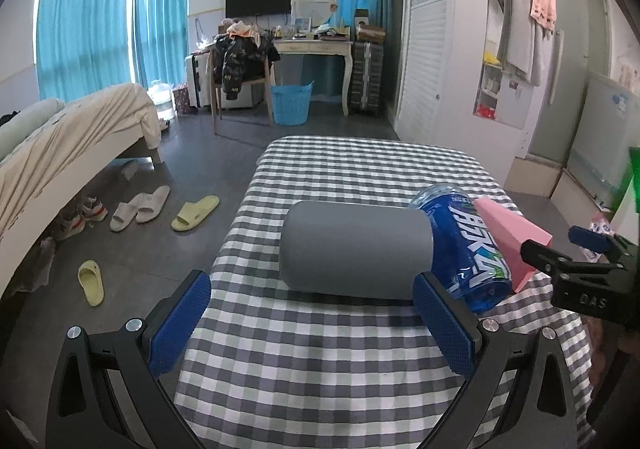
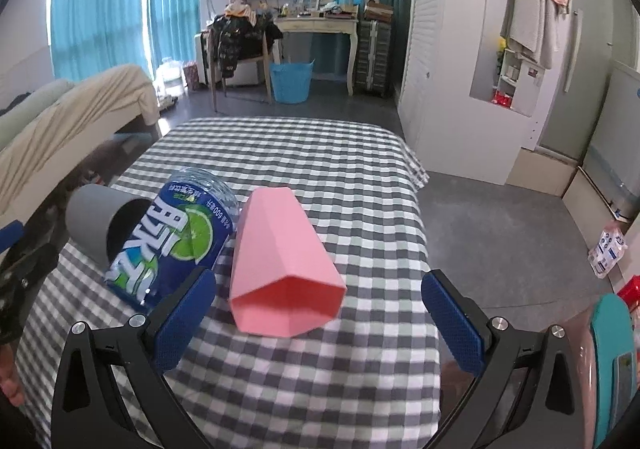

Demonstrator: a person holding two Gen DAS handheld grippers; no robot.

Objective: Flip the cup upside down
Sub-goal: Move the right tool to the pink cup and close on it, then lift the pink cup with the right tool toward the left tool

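A grey cup (image 1: 356, 249) lies on its side on the checked tablecloth (image 1: 320, 349), its mouth to the right. It also shows in the right wrist view (image 2: 90, 225). A pink faceted cup (image 2: 280, 261) lies on its side, mouth toward the camera; it also shows in the left wrist view (image 1: 508, 241). My left gripper (image 1: 316, 309) is open, just short of the grey cup. My right gripper (image 2: 320, 317) is open, just short of the pink cup's mouth, and appears at the right of the left wrist view (image 1: 580, 249).
A blue drink bottle (image 2: 172, 237) lies between the two cups, touching both; it also shows in the left wrist view (image 1: 468, 245). The table edge (image 2: 428, 249) drops to grey floor on the right. A bed (image 1: 60, 145), slippers (image 1: 192, 213) and a blue basket (image 1: 292, 105) stand beyond.
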